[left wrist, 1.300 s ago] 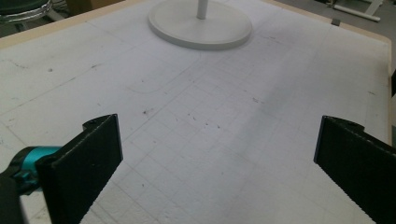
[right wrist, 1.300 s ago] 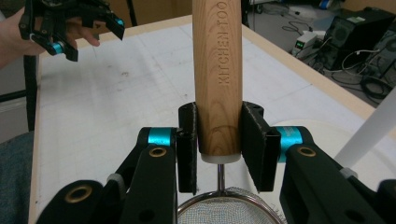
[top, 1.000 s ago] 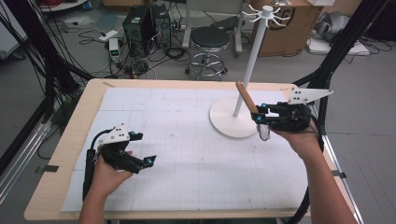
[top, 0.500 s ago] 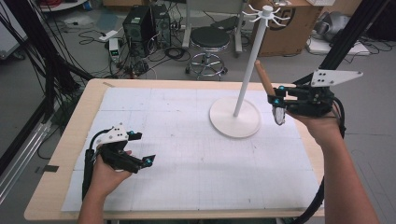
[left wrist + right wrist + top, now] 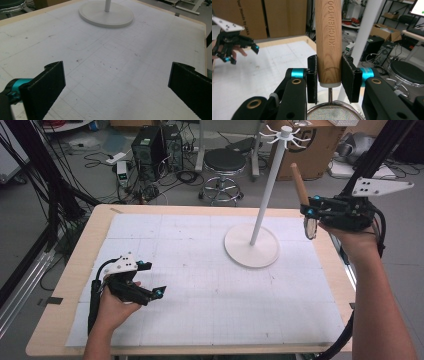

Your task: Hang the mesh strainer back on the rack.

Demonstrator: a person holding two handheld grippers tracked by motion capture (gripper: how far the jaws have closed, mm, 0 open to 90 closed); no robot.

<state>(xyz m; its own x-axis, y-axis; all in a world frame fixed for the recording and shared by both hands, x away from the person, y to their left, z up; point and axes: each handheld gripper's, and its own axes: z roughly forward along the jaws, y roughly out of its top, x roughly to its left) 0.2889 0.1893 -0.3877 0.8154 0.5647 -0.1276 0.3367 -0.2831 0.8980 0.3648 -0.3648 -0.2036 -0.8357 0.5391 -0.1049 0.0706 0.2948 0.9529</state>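
A small strainer with a wooden handle (image 5: 299, 182) and a round mesh bowl (image 5: 310, 227) hangs in the air to the right of a white stand's pole (image 5: 267, 190). My right gripper (image 5: 307, 212) is shut on the handle (image 5: 328, 37) just above the mesh (image 5: 334, 113), handle pointing up. The stand has a round base (image 5: 251, 246) on the mat and small hooks (image 5: 285, 132) at its top. My left gripper (image 5: 152, 278) rests at the table's near left, open, with nothing between its jaws (image 5: 115, 82); its camera faces the stand's base (image 5: 106, 16).
A white gridded mat (image 5: 200, 285) covers most of the wooden table (image 5: 60, 330). Beyond the far edge stand a black stool (image 5: 227, 162), a computer tower (image 5: 150, 145) with floor cables, and cardboard boxes (image 5: 320, 145). A black frame post (image 5: 380, 150) rises at the right.
My right gripper has risen and drifted right, away from the stand's base, carrying the strainer with it. The left gripper has stayed put.
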